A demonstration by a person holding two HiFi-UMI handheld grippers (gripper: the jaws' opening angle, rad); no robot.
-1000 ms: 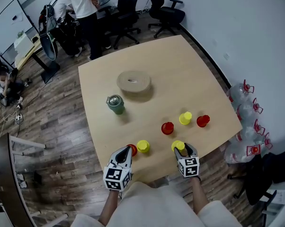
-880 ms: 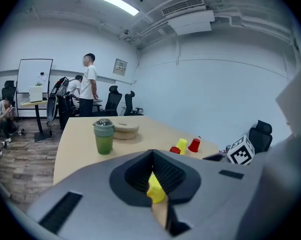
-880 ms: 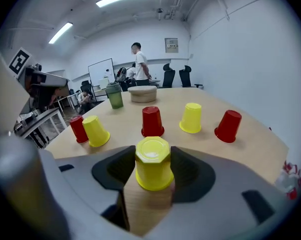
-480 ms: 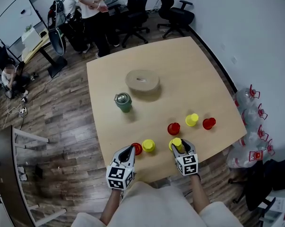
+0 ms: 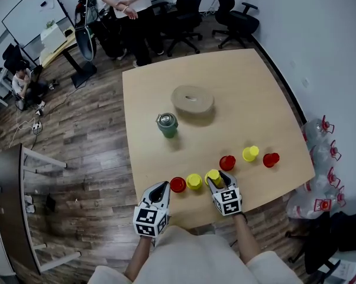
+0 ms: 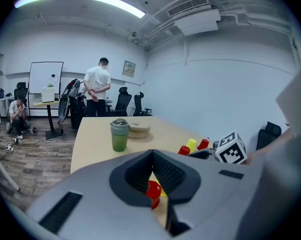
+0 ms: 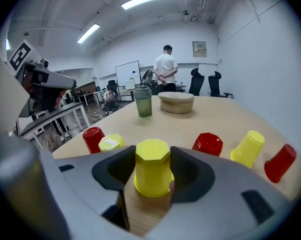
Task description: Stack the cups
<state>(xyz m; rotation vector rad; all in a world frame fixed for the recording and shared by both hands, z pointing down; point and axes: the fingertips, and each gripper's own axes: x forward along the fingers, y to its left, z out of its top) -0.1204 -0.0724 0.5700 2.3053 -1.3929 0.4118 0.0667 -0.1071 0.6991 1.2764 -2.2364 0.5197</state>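
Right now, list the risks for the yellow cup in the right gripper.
The right gripper has just been closing on the upside-down yellow cup; its tapered wall might slip. The second yellow cup and red cup stand close by, near the table edge; a bump could knock them off.

A: What is the yellow cup point(image 7: 152, 174) made of?
B: Smooth plastic with a soft sheen. The red cup point(image 7: 207, 144) looks glossier.
A: And the counter point(image 5: 249, 87)?
B: Pale, matt wood grain. The floor point(image 5: 89, 135) is darker wood planks, and the bottle point(image 5: 167, 125) is translucent green plastic.
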